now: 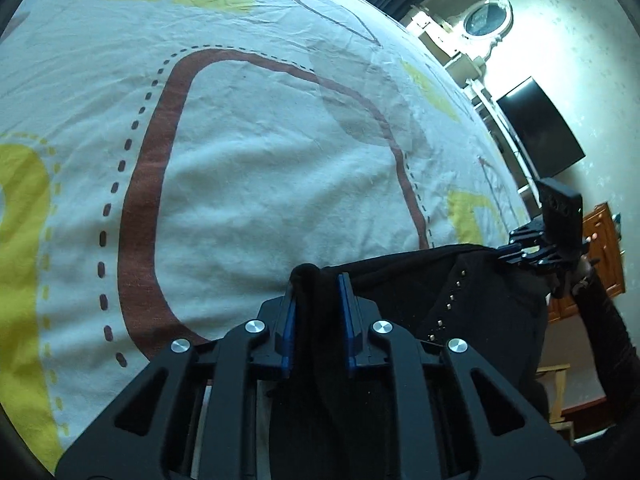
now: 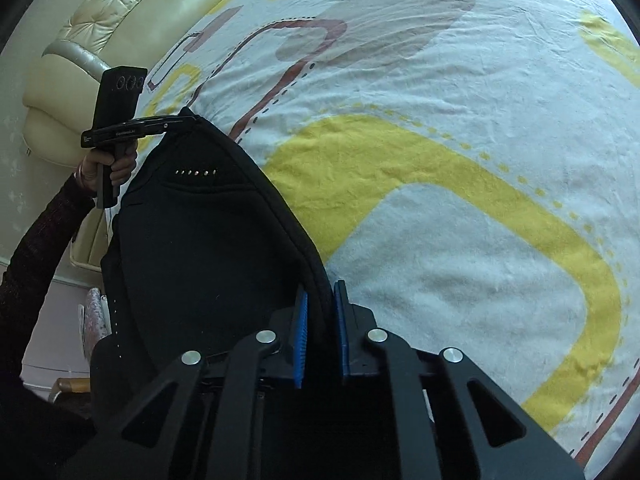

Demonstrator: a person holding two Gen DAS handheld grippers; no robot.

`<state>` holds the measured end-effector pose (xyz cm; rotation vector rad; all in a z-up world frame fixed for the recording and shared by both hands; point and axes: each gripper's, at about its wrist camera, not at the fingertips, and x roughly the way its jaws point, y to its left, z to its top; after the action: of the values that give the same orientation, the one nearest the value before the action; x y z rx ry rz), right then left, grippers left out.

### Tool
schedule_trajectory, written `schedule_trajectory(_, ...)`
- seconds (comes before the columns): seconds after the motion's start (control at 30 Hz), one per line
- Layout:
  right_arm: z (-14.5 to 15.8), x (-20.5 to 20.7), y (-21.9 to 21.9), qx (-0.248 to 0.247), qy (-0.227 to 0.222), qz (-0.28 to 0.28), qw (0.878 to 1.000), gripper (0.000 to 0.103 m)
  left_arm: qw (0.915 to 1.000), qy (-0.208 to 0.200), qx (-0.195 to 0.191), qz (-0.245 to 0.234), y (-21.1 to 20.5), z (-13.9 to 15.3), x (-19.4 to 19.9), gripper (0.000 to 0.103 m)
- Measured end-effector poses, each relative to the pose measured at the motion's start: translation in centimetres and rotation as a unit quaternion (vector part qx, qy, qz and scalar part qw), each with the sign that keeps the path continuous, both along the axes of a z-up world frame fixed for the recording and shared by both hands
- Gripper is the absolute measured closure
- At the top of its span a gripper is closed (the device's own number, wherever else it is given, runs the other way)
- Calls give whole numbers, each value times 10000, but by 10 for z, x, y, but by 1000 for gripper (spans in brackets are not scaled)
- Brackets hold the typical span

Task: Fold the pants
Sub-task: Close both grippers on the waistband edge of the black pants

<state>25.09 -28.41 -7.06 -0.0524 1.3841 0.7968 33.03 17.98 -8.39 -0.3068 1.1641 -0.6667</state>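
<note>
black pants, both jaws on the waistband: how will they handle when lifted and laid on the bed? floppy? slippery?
Likely floppy: the black pants hang slack between the left gripper and right gripper. Probably not slippery: the thick hem bunches between the blue pads. The studs add little stiffness; expect the legs to drag on the bedsheet.

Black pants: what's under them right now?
The black pants, stretched between the left gripper and right gripper, hang over the patterned bedsheet. The sheet directly beneath is covered, so anything there is unseen.
</note>
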Motion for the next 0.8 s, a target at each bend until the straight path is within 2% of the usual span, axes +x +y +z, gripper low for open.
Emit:
schedule_trajectory(0.03, 3, -4, 1, -17, -67, 21, 10000, 95, 10000, 26, -84, -18, 0, 0, -1, 94)
schedule_trajectory(0.17, 20, -13, 3, -105, -459, -72, 9989, 96, 9998, -172, -26, -107, -6, 6, -5, 95)
schedule_trajectory(0.37, 55, -23, 6, -101, -1049, -280, 9940, 96, 9985, -456, -261, -134, -4, 32, -11, 96)
schedule_trajectory(0.47, 79, -37, 9, -159, -1463, -330, 9886, 96, 9963, -656, -551, -70, 3, 52, -18, 96)
schedule_trajectory(0.57, 104, -60, 15, -245, -1911, -307, 9808, 96, 9900, -914, -1073, 32, 15, 79, -32, 96)
schedule_trajectory(0.67, 127, -87, 15, -223, -2311, -396, 9719, 96, 9829, -1149, -1436, 60, 25, 102, -56, 96)
schedule_trajectory(0.8, 139, -142, 28, -411, -2805, -254, 9586, 96, 9766, -1374, -1654, -51, 32, 121, -100, 96)
